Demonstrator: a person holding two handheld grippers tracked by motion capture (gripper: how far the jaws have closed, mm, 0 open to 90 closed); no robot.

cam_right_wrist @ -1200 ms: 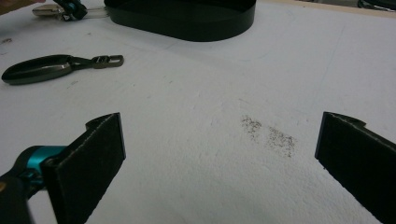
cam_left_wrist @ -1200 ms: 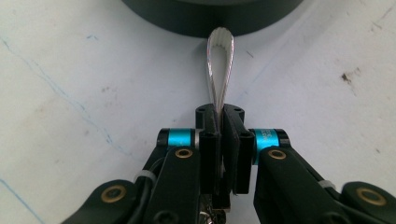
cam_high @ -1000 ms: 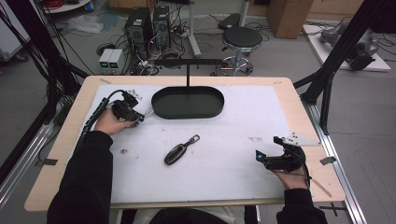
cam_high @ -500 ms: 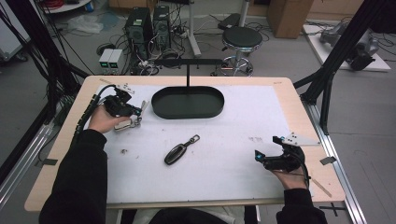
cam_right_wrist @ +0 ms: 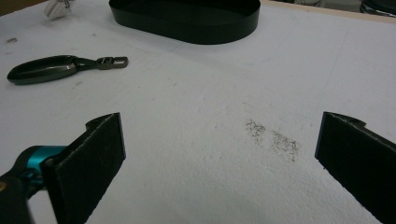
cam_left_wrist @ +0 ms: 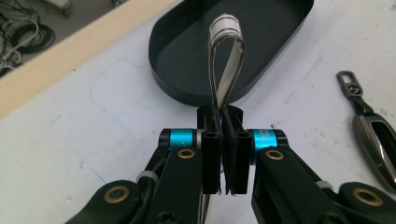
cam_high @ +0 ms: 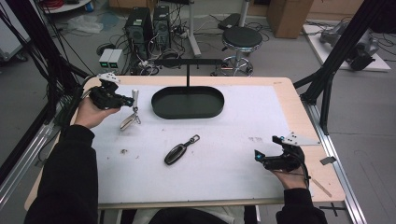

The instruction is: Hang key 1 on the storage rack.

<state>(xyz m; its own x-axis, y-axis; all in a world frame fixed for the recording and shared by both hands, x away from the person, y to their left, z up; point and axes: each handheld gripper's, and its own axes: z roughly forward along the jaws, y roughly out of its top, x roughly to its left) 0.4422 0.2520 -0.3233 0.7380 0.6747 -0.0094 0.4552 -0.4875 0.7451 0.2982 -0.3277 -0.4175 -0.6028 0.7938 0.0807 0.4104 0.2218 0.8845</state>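
Note:
My left gripper (cam_high: 127, 99) is raised over the table's far left and is shut on a grey strap loop (cam_high: 132, 112), whose silver end dangles toward the white mat. In the left gripper view the jaws (cam_left_wrist: 223, 119) pinch the strap loop (cam_left_wrist: 227, 60), which points at the black oval tray (cam_left_wrist: 187, 88). A dark key fob (cam_high: 180, 150) with a metal clip lies flat mid-table, apart from both grippers. My right gripper (cam_high: 266, 148) rests low at the near right, open, with nothing between its pads (cam_right_wrist: 100, 144).
The black oval tray (cam_high: 161, 108) sits at the table's far middle, with a thin T-shaped stand (cam_high: 188, 70) rising behind it. A dark smudge (cam_right_wrist: 273, 137) marks the mat ahead of my right gripper. Wooden table edges (cam_high: 299, 112) frame the mat.
My left hand has risen and drawn back toward the far left corner, lifting the strap loop off the mat so it hangs. The right hand and the key fob have stayed put.

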